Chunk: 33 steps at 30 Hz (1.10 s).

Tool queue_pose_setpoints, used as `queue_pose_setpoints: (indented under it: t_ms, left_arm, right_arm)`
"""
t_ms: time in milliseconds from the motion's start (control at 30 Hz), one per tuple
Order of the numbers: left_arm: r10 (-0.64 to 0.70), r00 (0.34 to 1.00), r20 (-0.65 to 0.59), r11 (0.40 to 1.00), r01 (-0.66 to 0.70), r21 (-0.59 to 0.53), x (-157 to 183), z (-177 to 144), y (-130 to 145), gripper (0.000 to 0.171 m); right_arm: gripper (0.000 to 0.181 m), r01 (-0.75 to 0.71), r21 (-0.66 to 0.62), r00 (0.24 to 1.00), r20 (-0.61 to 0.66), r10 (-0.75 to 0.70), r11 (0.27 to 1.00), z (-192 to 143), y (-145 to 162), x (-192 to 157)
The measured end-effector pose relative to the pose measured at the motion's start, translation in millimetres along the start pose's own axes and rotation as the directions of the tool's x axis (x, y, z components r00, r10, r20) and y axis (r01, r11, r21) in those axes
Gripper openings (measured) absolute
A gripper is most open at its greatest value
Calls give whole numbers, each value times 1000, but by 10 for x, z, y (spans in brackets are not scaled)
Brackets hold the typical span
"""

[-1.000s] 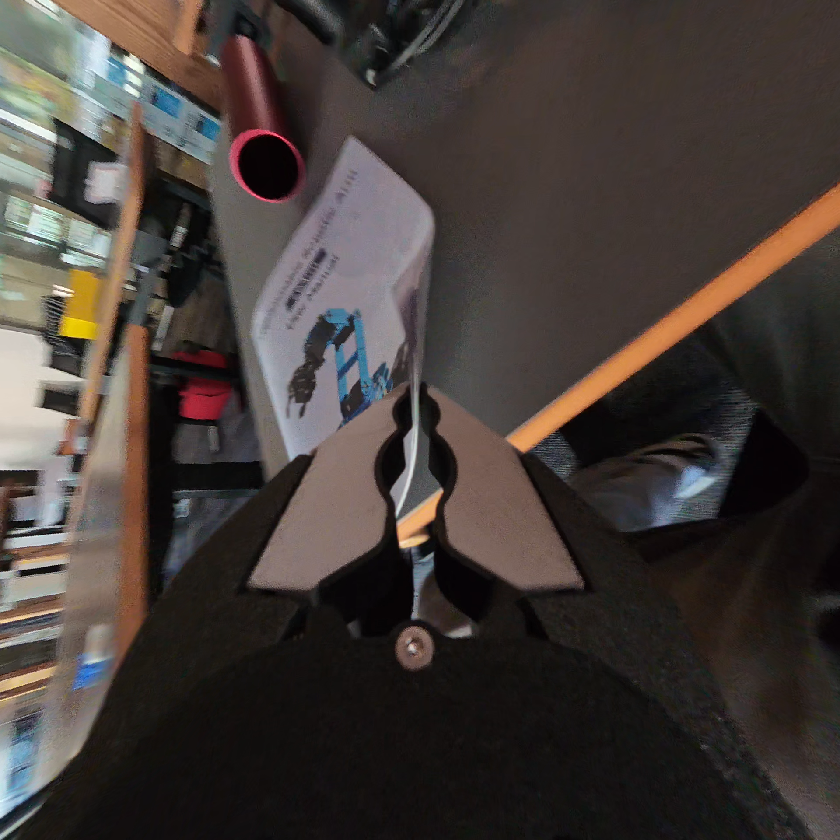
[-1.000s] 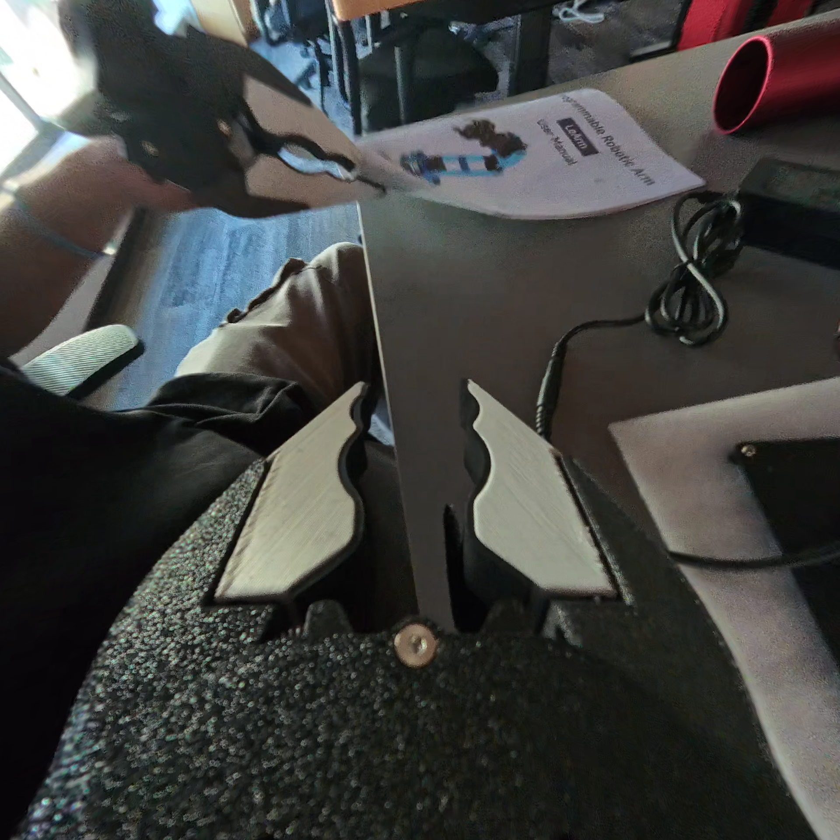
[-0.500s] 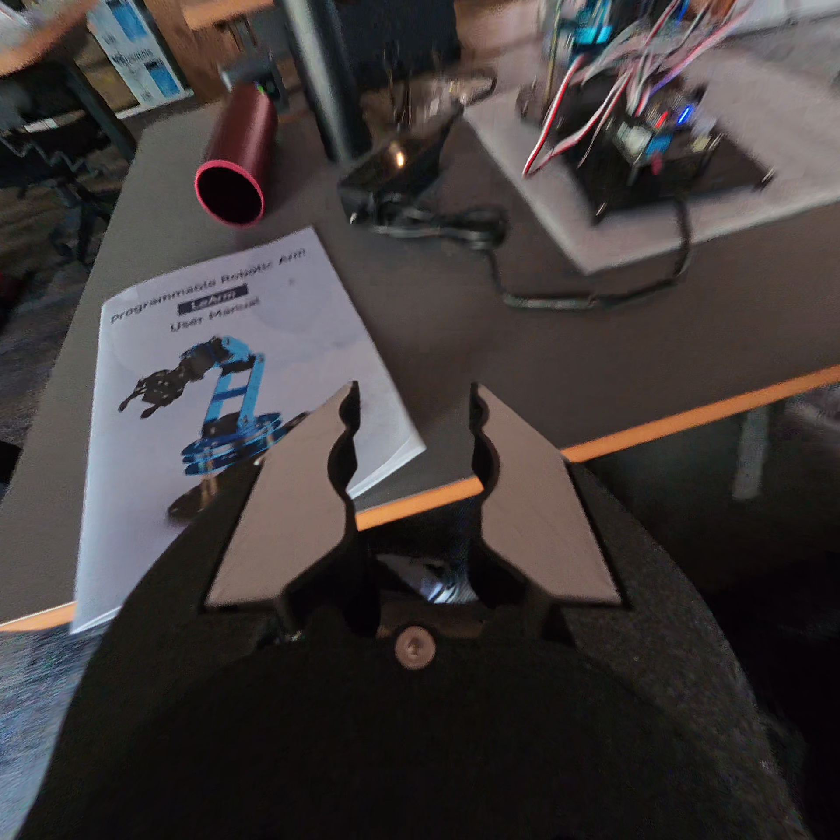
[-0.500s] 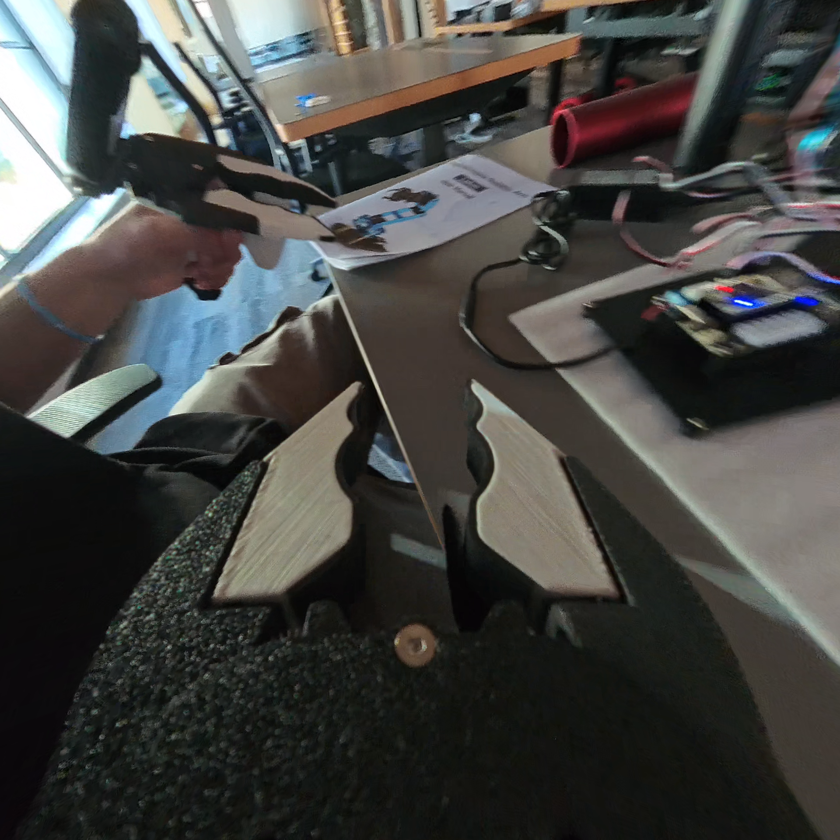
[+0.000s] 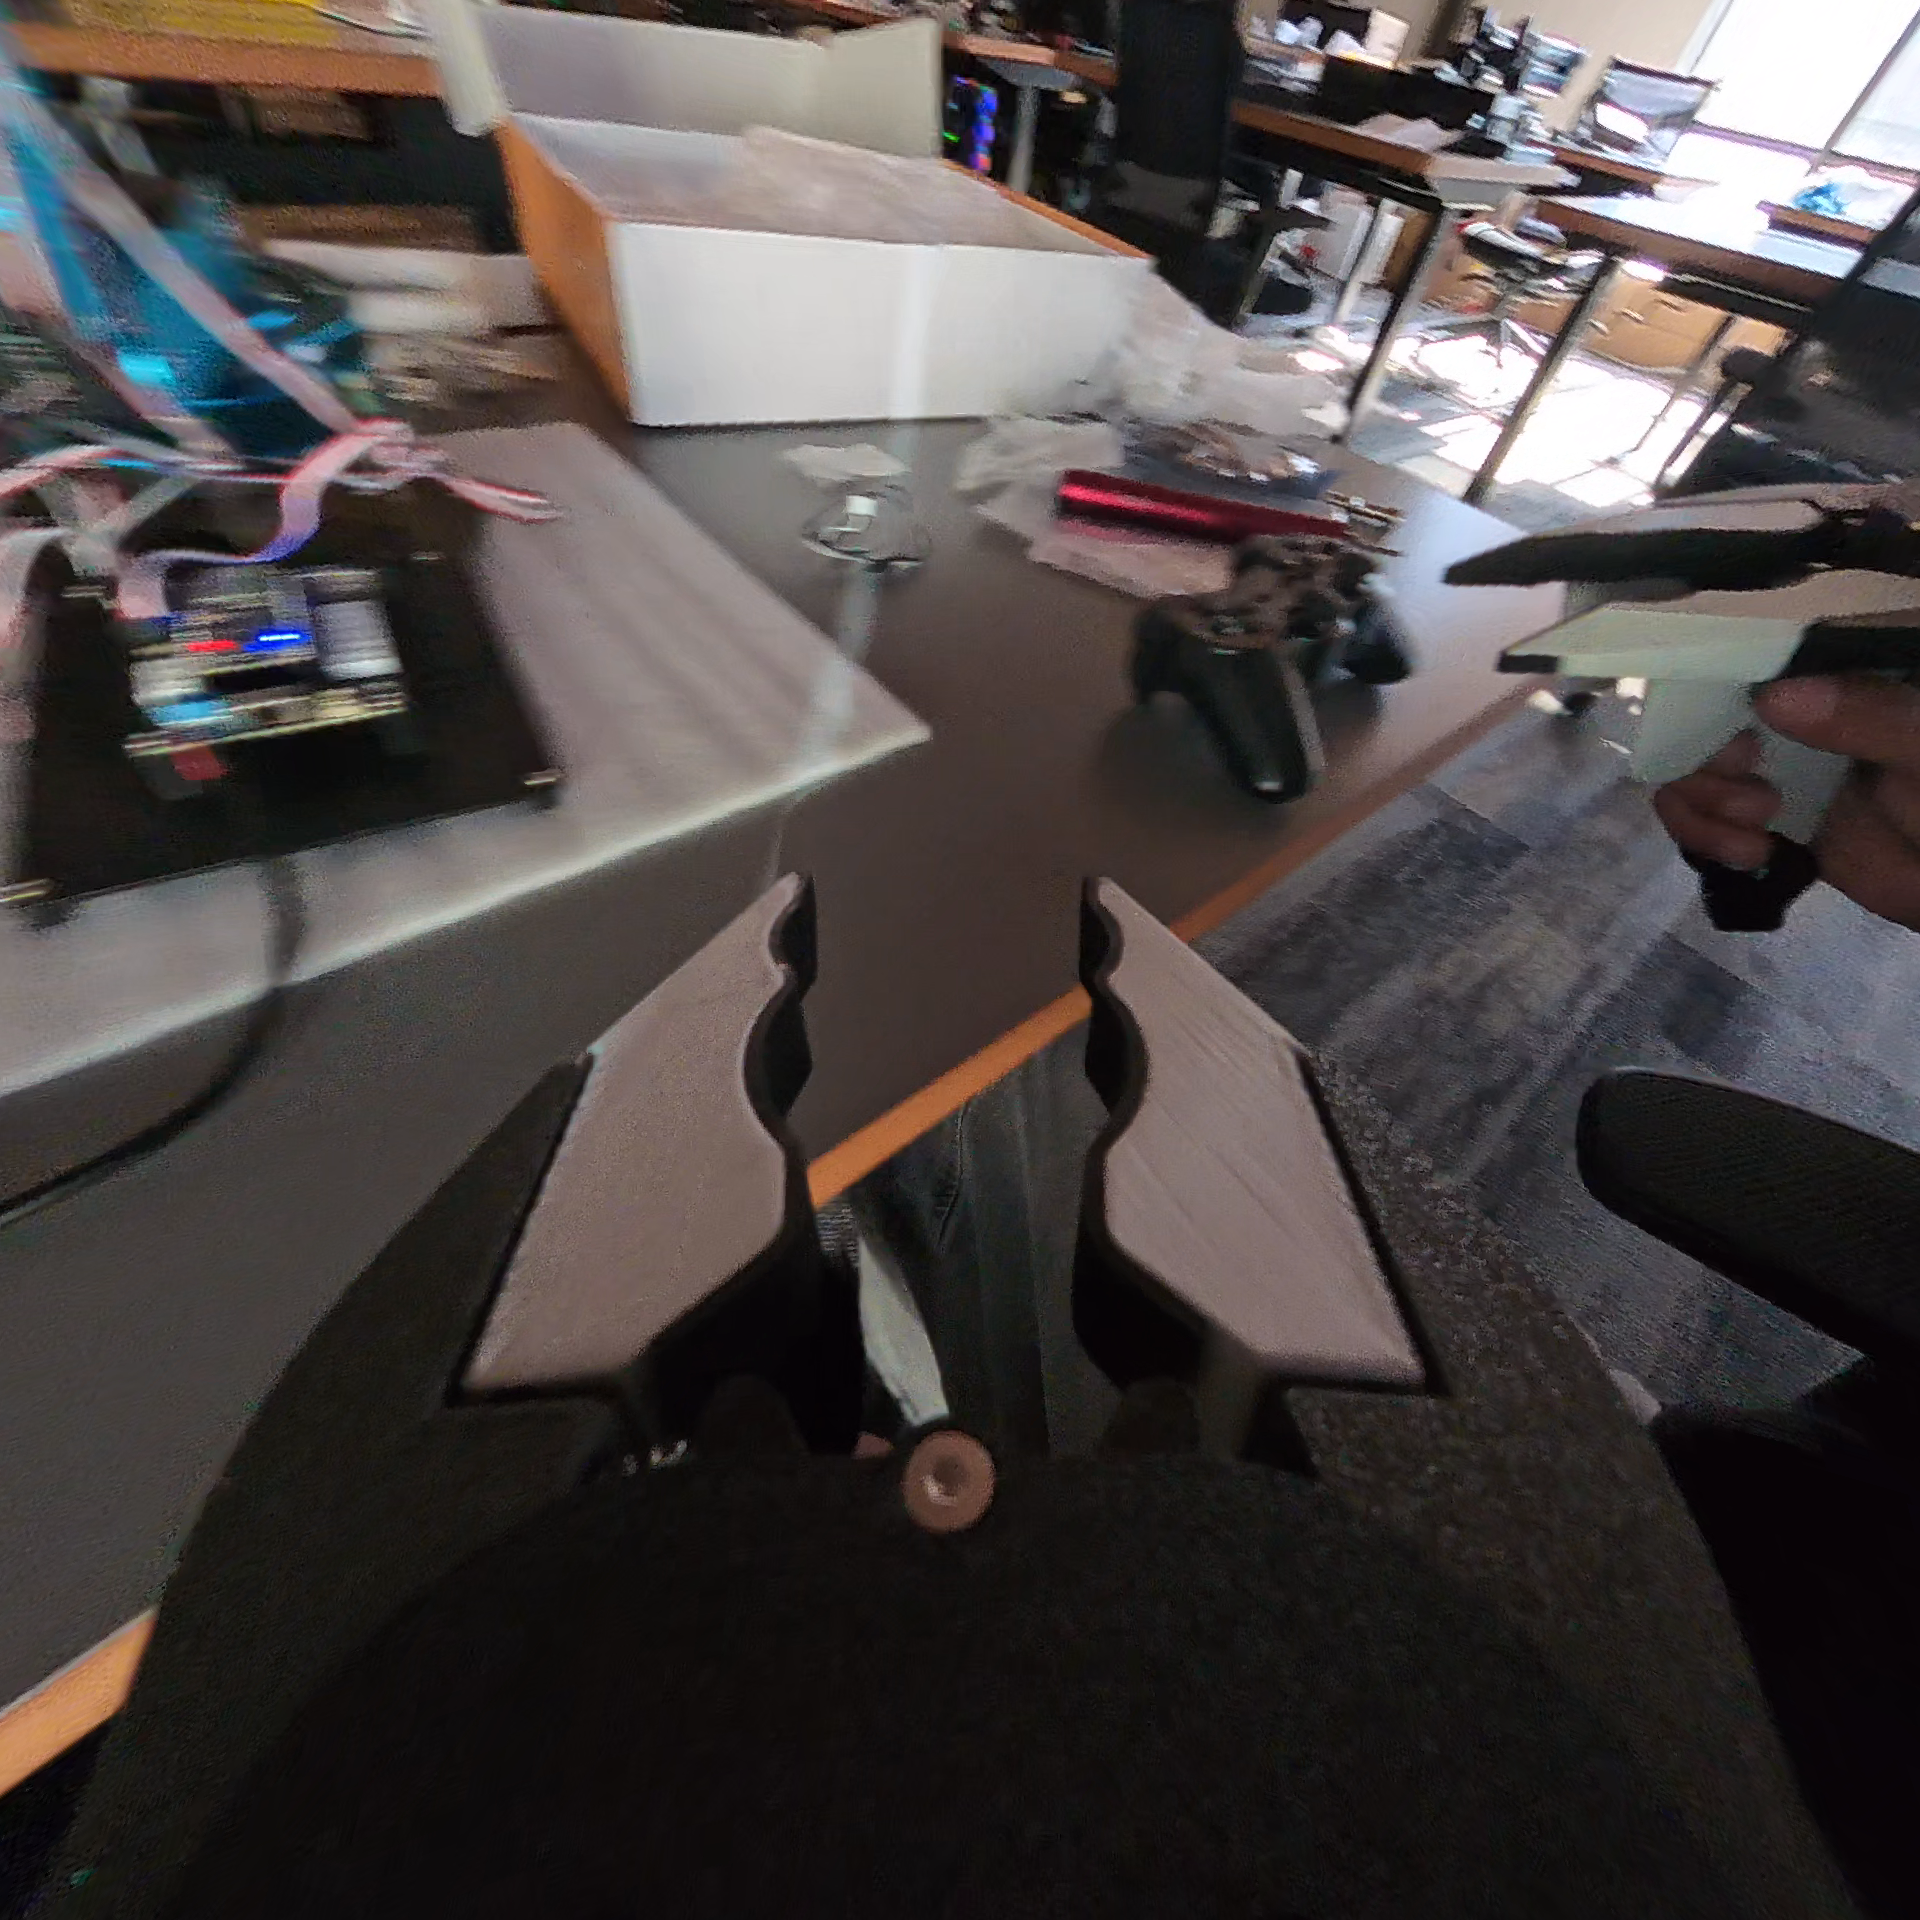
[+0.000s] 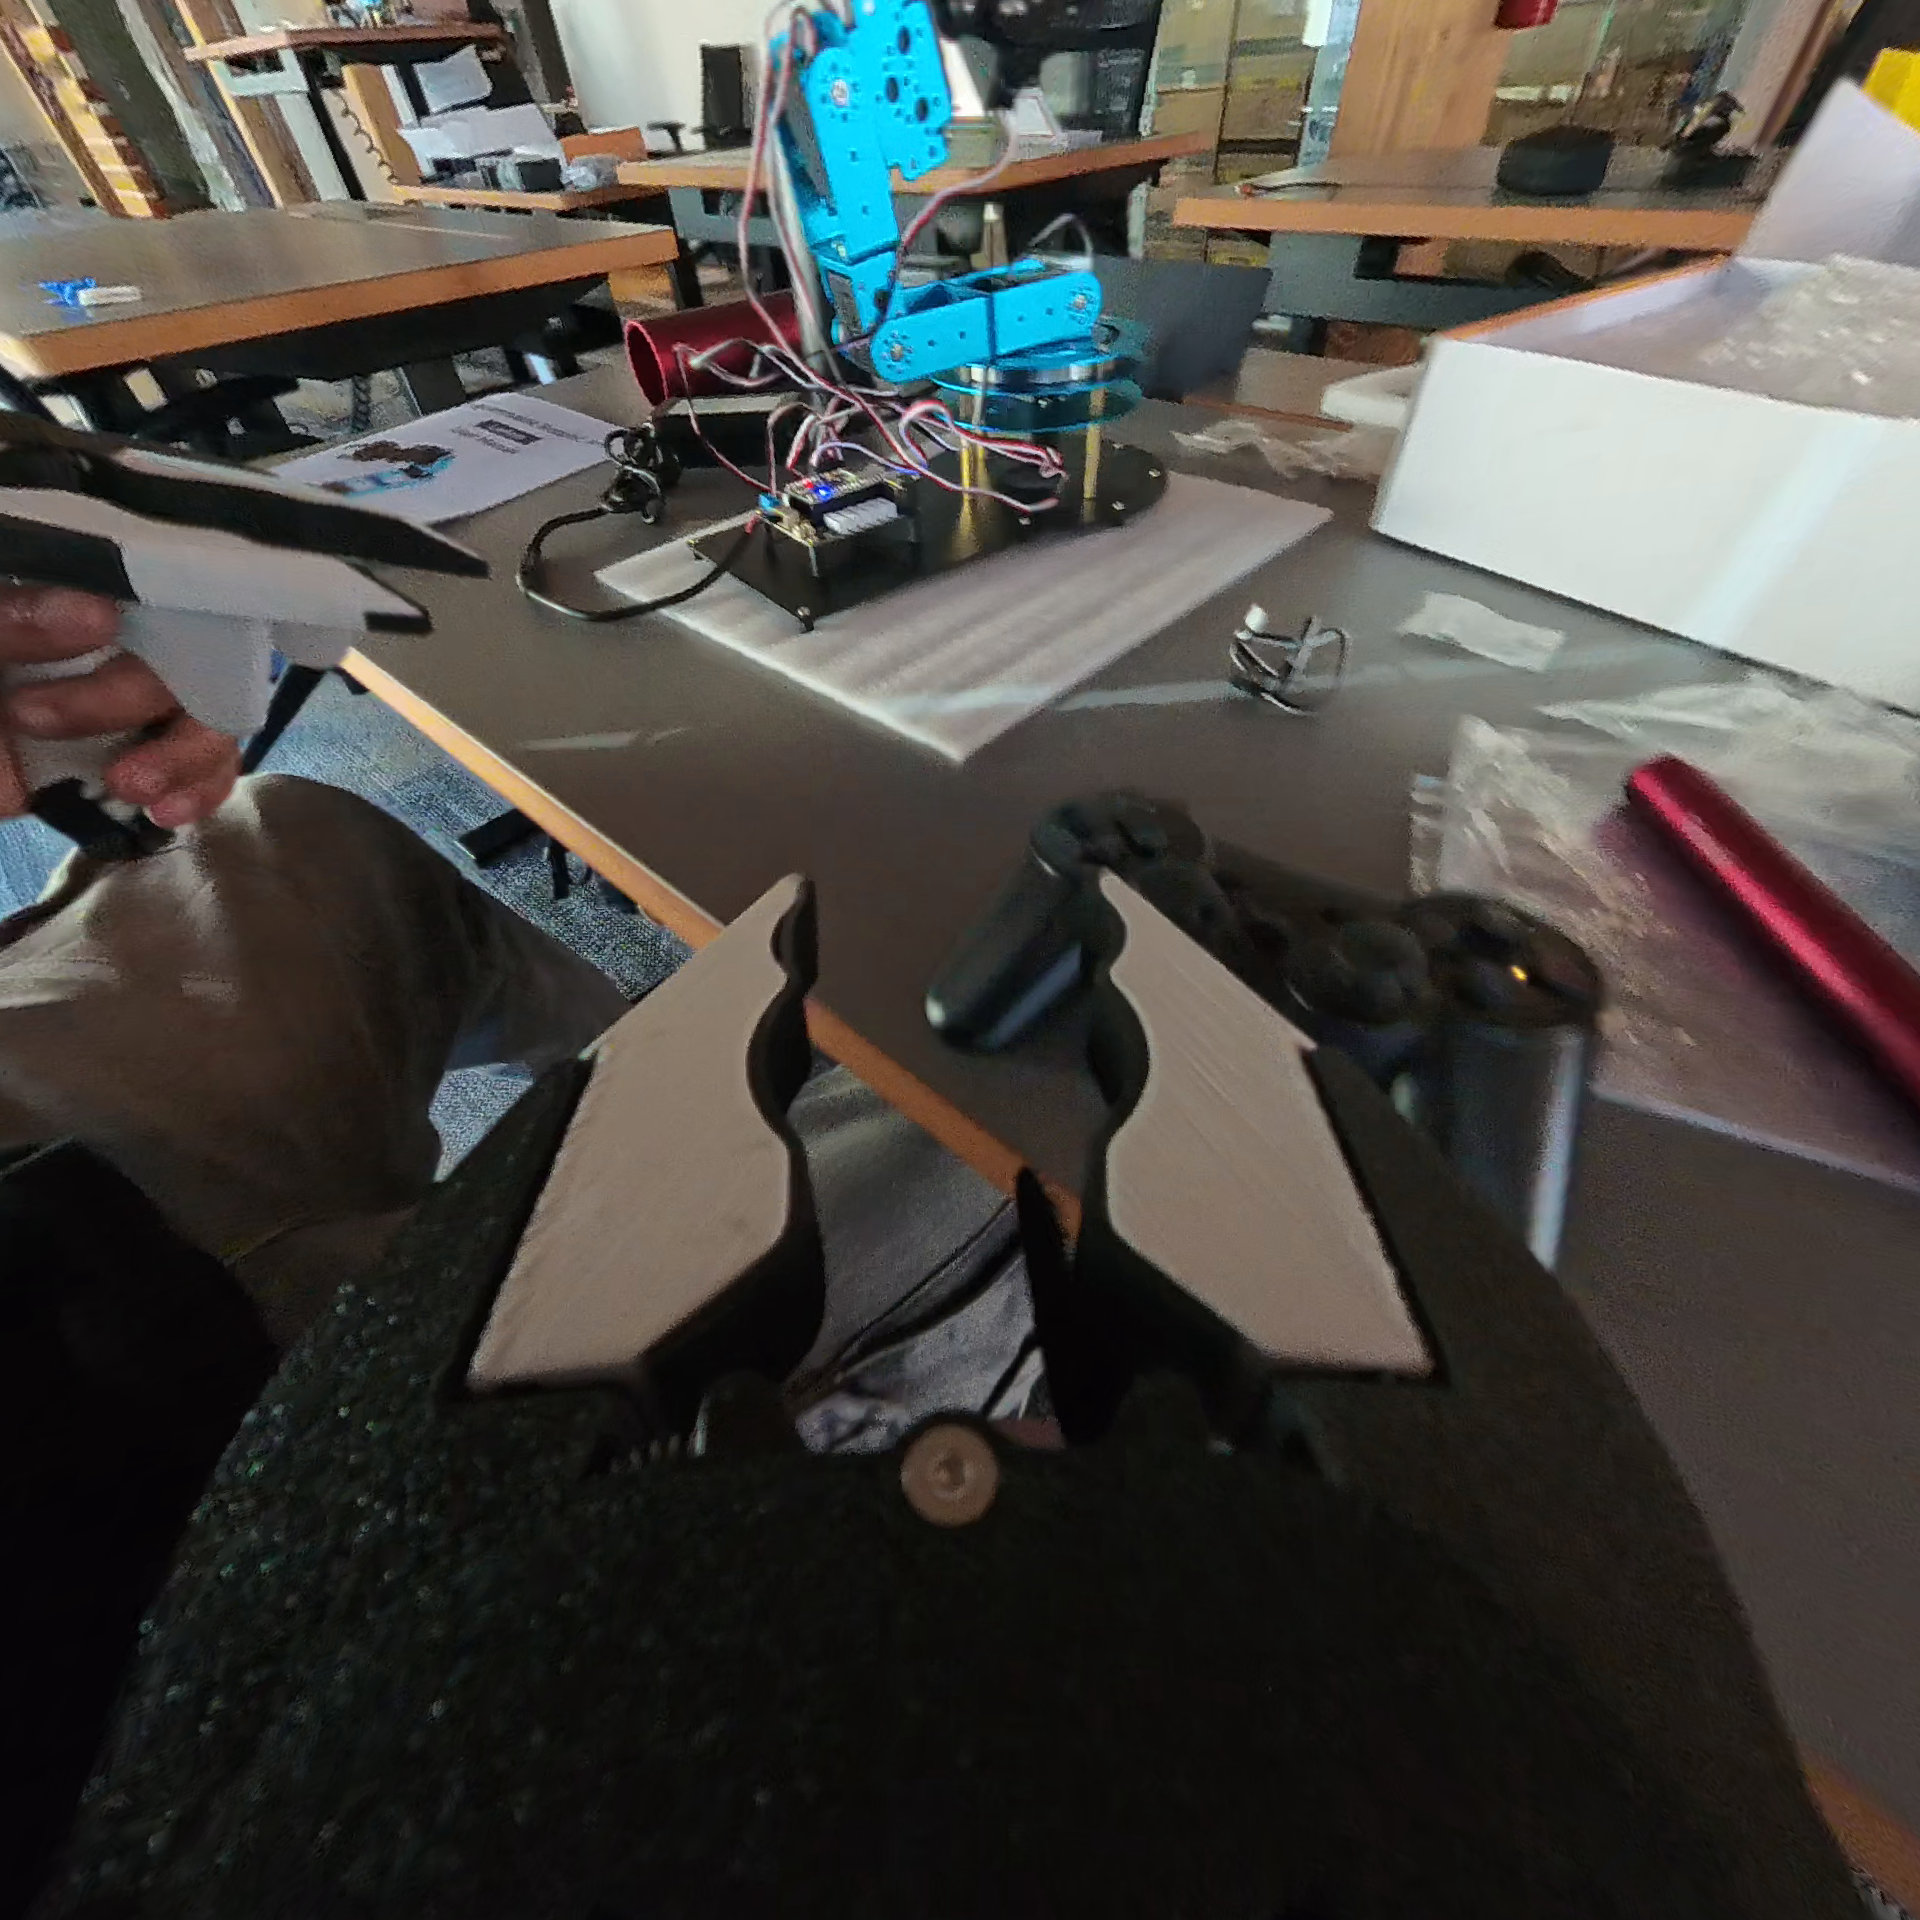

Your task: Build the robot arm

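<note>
My left gripper (image 5: 945,904) is open and empty, above the orange front edge of the dark grey table (image 5: 935,831). It also shows at the left in the right wrist view (image 6: 447,597), held by a hand. My right gripper (image 6: 951,904) is open and empty, just short of a black game controller (image 6: 1299,935) on the table near its edge. In the left wrist view the controller (image 5: 1247,665) lies ahead, with the right gripper (image 5: 1475,613) at the far right. A white booklet (image 6: 457,457) lies flat at the table's far left.
A blue robot arm (image 6: 883,208) stands on a black base plate (image 6: 1039,509) over a white foam sheet (image 6: 987,634). A white box (image 6: 1662,488), red tubes (image 6: 1787,914) (image 6: 717,348), clear plastic bags (image 6: 1558,821), a coiled cable (image 6: 1283,655) and a black lead (image 6: 623,488) lie around.
My left gripper was shut on the lifted booklet, then opened and left it flat on the table. Both grippers have swung right, towards the controller. The right gripper stayed open.
</note>
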<state>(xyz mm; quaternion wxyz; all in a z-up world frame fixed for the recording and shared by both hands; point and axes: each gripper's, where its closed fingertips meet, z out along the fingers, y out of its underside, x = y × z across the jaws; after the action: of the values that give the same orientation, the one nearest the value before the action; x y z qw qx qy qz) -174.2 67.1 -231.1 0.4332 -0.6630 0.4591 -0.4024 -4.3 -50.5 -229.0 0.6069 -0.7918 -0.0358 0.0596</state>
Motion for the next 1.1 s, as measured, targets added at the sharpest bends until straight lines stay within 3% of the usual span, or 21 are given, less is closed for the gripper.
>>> queue_pose_setpoints:
  t_ms: [100, 267, 367, 500, 667, 800, 967, 1100]
  left_arm:
    - [8, 998, -65, 1000, -8, -12, 573, 217, 30, 50]
    - [-26, 996, -86, 1000, 25, -13, 1178, 222, 276, 49]
    - [-43, 998, -40, 998, 41, -39, 1269, 110, 515, 50]
    - [-46, 997, 63, 999, 48, -26, 1207, -95, 755, 50]
    - [-82, 984, 156, 997, 80, 22, 1039, -338, 993, 50]
    - [-133, 985, 106, 990, 136, -23, 1030, -334, 1120, 49]
    - [-159, 987, 0, 987, 159, -27, 1159, -160, 927, 50]
    - [-139, 988, -60, 990, 137, -45, 1301, 222, 685, 50]
  right_arm:
    - [52, -46, -11, 999, 8, 46, 999, -379, 143, 88]
    - [53, -5, -11, 999, -36, 5, 1000, -978, 412, 20]
    - [62, -2, -9, 997, -77, 2, 1000, -1249, 589, -91]
    - [60, -50, 28, 996, -78, 52, 998, -1496, 732, -296]
    - [66, -30, 6, 993, -118, 30, 1000, -1493, 836, -454]
    - [63, 19, -44, 994, -109, -23, 999, -1418, 960, -565]
    - [63, 2, -159, 997, -81, -15, 987, -1304, 1071, -519]
    - [57, 288, -217, 942, -108, -316, 933, -1071, 740, 35]
